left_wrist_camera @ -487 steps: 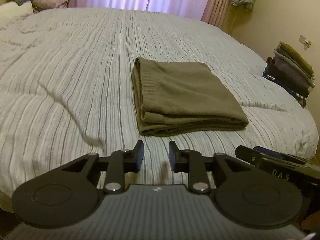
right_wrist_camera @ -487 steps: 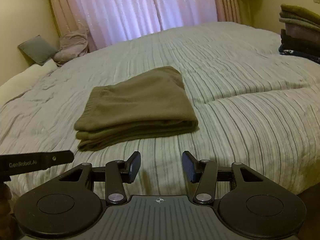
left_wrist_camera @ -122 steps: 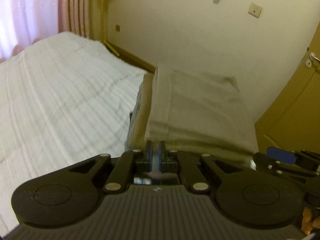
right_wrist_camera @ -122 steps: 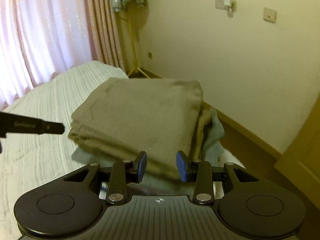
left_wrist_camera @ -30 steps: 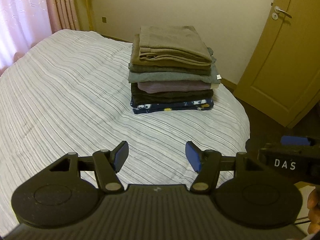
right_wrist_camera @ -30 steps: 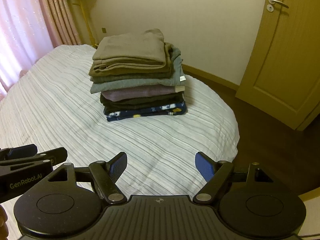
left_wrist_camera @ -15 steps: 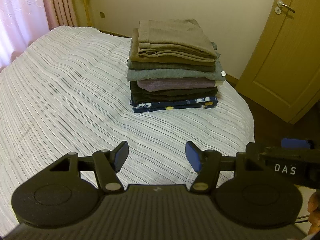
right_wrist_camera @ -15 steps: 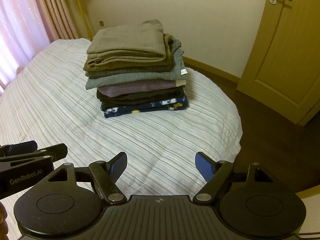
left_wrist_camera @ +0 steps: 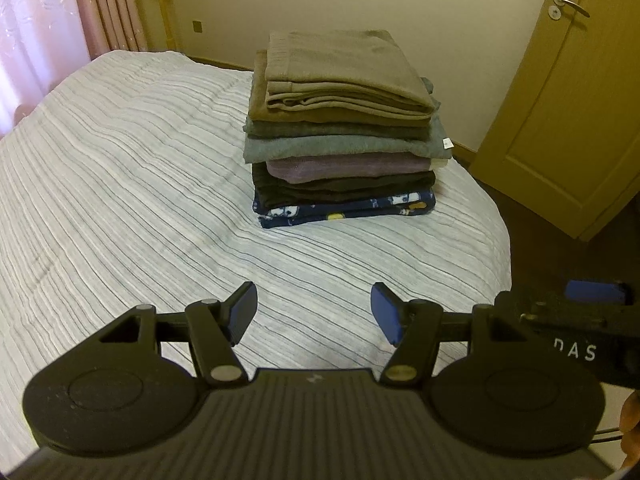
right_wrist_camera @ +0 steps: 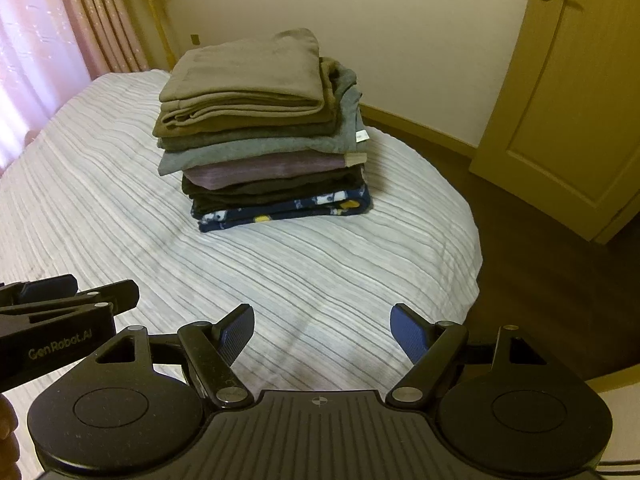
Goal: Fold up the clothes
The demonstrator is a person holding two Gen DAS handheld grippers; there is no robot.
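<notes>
A stack of several folded clothes stands on the striped bed cover near the bed's far corner. The olive-brown folded garment lies on top; a navy patterned one is at the bottom. The stack also shows in the right wrist view. My left gripper is open and empty, well short of the stack. My right gripper is open and empty, also back from the stack. Each gripper shows at the edge of the other's view.
A yellow-brown door stands at the right, with dark wooden floor beyond the bed's edge. Pink curtains hang at the left. A cream wall is behind the stack.
Both grippers have stayed open and drawn slightly nearer and lower; the stack looks a little larger. The stack has not moved.
</notes>
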